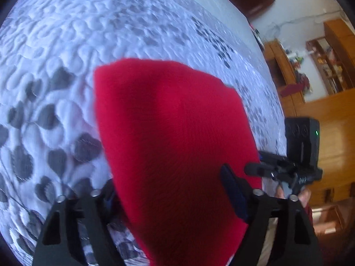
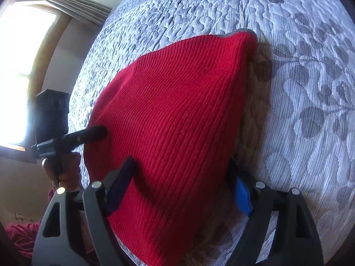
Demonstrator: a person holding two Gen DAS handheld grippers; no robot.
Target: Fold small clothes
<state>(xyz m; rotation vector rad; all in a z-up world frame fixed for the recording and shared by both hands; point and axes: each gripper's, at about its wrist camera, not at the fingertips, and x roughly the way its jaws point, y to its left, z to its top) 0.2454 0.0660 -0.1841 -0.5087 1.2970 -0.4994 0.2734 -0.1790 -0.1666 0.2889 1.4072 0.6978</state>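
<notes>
Red knit beanie on quilted bed, long axis running away from both grippers' wide-spread fingers, straddling its near end; grip unclear.

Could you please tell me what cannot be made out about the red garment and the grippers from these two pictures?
- Left wrist view: the red knit garment is blurred, and it hides the left gripper finger on the left side.
- Right wrist view: the garment's near end runs off the bottom edge; whether the right gripper pads press it is unclear.
- Both views: the bedspread under the garment is hidden.
</notes>
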